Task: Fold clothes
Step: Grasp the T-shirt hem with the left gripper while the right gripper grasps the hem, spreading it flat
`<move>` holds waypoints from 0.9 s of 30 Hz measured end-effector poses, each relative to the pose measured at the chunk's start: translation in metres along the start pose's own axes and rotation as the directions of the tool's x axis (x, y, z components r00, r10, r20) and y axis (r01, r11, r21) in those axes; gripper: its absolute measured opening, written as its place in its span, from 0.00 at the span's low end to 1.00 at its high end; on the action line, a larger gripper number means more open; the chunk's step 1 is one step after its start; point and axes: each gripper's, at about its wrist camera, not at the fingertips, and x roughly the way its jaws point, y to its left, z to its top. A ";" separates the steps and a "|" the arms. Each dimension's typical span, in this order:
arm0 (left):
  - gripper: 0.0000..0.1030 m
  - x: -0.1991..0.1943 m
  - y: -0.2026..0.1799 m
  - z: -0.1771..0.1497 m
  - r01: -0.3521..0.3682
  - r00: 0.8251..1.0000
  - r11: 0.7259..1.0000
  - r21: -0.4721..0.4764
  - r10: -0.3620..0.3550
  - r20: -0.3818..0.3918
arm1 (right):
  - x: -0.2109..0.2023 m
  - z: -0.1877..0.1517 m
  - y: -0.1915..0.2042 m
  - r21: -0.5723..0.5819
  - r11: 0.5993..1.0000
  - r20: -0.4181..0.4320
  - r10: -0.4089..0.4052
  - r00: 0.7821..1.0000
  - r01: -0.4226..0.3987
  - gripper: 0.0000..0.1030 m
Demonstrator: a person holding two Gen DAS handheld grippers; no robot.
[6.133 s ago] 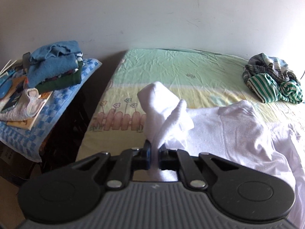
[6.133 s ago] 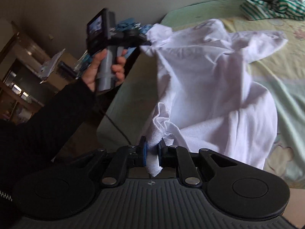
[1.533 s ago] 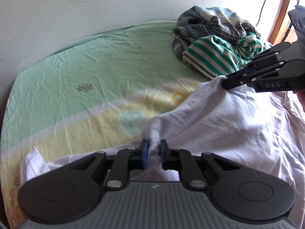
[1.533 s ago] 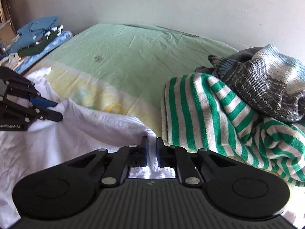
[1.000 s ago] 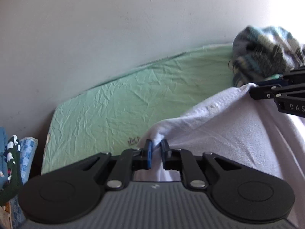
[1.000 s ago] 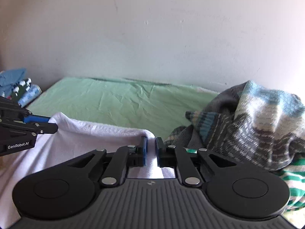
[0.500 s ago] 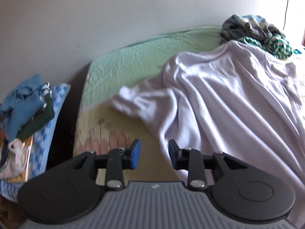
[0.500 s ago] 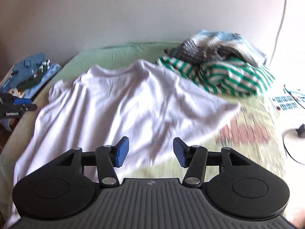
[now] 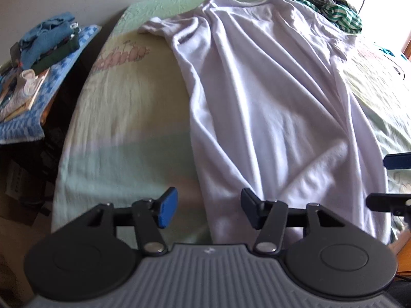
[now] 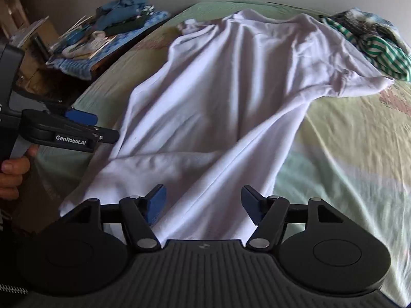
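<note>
Both grippers, left gripper [image 9: 209,206] and right gripper [image 10: 203,202] (jaws apart), hover over white shirt [image 9: 269,97] hem.

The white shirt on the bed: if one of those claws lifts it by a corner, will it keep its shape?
Probably not. The white shirt lies in soft ridges, so it should sag and drape. It looks thin, likely light. Its cloth may drag on the bed sheet rather than slide.

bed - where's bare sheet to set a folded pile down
Bare sheet lies left of the white shirt, out to the mattress edge, and right of it below the sleeve. The far corner is crowded by the striped clothes heap.
</note>
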 end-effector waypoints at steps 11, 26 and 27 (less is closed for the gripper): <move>0.42 -0.026 -0.033 -0.071 -0.073 0.997 0.992 0.101 0.073 0.004 | 0.017 -0.045 0.054 -0.178 0.973 -0.146 0.121 0.982 -0.146 0.52; 0.03 -0.081 -0.005 -0.082 -0.186 0.971 0.983 0.001 0.184 0.151 | -0.068 -0.084 -0.024 0.073 0.996 0.000 -0.049 0.999 0.049 0.03; 0.03 -0.088 0.000 -0.082 -0.192 0.968 0.981 -0.015 0.191 0.163 | -0.075 -0.089 -0.031 0.091 0.993 -0.002 -0.076 0.997 0.076 0.03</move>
